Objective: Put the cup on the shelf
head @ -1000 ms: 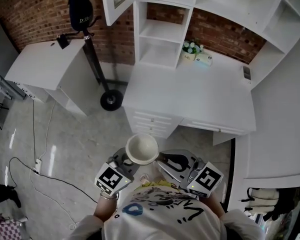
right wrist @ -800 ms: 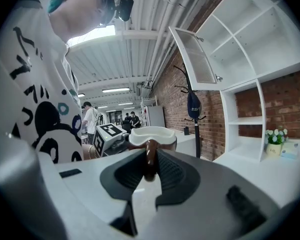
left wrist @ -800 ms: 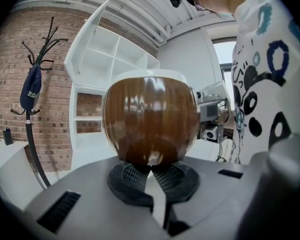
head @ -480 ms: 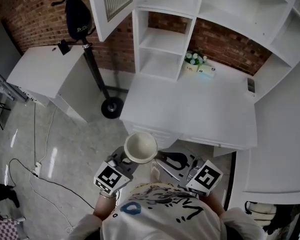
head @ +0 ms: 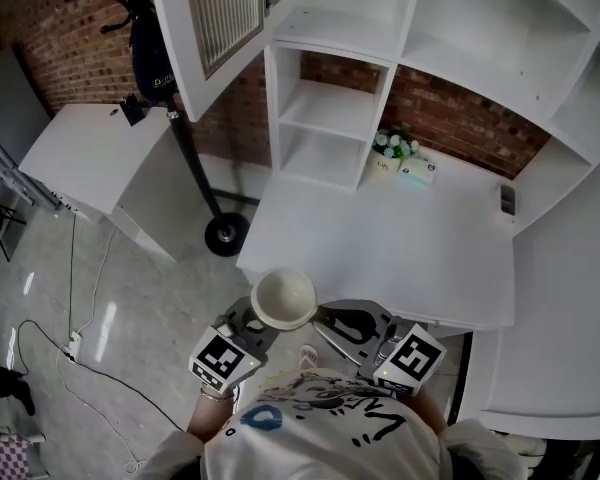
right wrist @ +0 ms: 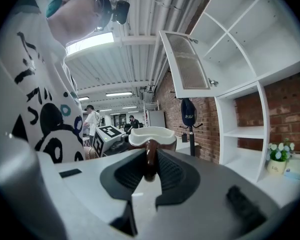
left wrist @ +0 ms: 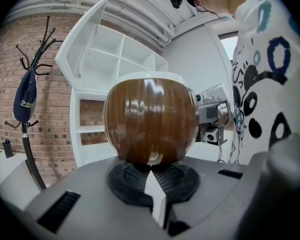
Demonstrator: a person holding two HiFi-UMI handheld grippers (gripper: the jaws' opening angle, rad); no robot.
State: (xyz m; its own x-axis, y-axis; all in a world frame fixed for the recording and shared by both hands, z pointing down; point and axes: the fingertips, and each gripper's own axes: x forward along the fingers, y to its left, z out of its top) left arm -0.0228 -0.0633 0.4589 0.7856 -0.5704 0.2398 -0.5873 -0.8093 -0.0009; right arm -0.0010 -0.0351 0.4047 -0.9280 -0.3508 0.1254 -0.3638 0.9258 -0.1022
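Observation:
A cup, brown outside and white inside (head: 284, 298), hangs in front of the person's chest, short of the white desk's (head: 400, 243) near edge. Both grippers hold it. My left gripper (head: 252, 321) is shut at the cup's base, and the round brown body (left wrist: 150, 119) fills the left gripper view above the closed jaws (left wrist: 150, 173). From the other side, my right gripper (head: 326, 319) is shut on the cup's brown handle (right wrist: 150, 156), with the white rim (right wrist: 151, 134) just beyond. The white shelf unit (head: 325, 118) stands on the desk's far left, its compartments bare.
An open louvred cabinet door (head: 215, 18) juts out above the shelf unit. A small flower pot (head: 388, 148), a tissue box (head: 416, 174) and a remote (head: 507, 200) lie at the desk's back. A coat stand (head: 195, 153) and a low white table (head: 85, 148) stand left.
The person has stepped closer to the desk, so the desk and shelves sit nearer and lower in the head view. The cup stays gripped by both grippers in the same pose.

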